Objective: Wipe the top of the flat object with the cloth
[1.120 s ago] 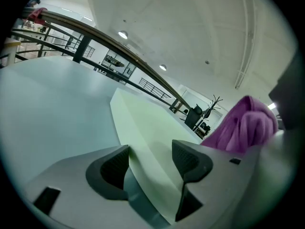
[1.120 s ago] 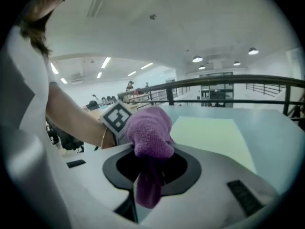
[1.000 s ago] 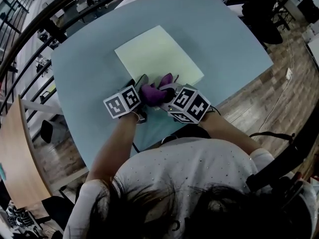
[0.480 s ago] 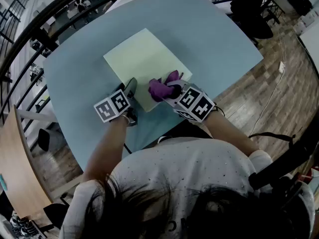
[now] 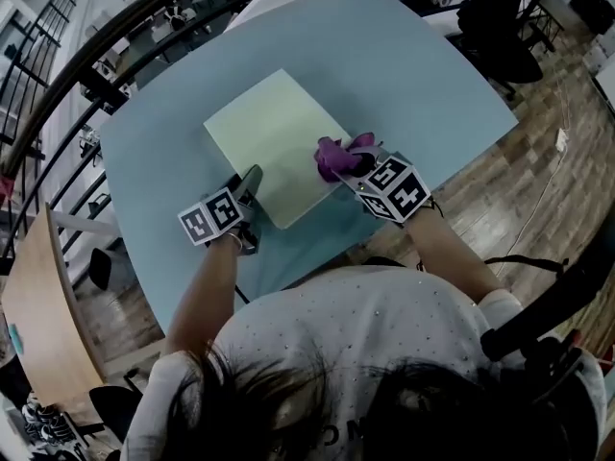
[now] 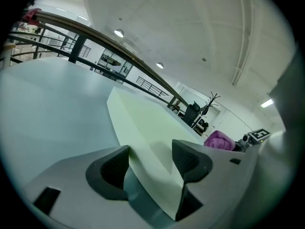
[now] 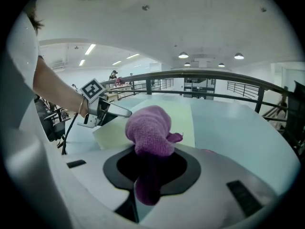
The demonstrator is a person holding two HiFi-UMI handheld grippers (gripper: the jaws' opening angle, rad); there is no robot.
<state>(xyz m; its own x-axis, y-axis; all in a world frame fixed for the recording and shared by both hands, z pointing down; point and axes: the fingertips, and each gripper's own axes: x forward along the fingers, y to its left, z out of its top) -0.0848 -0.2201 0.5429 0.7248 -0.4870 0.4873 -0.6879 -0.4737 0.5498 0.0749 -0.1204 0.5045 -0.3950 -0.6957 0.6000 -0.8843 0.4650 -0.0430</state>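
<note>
**Head view: the cloth travels away from the bracing jaws**

Half a second back the cloth (image 5: pixel 333 155) sat close beside the left gripper (image 5: pixel 245 185). Now it lies well apart from those jaws, at the right-hand edge of the flat object (image 5: pixel 274 133). The right gripper (image 5: pixel 354 164) is clamped on the cloth, a purple wad bulging ahead of its jaws onto the pale sheet. The left jaws stand apart with the sheet's near corner between them, seemingly steadying it on the table (image 5: pixel 404 56). I judge a wiping stroke is under way, with most of the top beyond both jaws left to cover.
</note>
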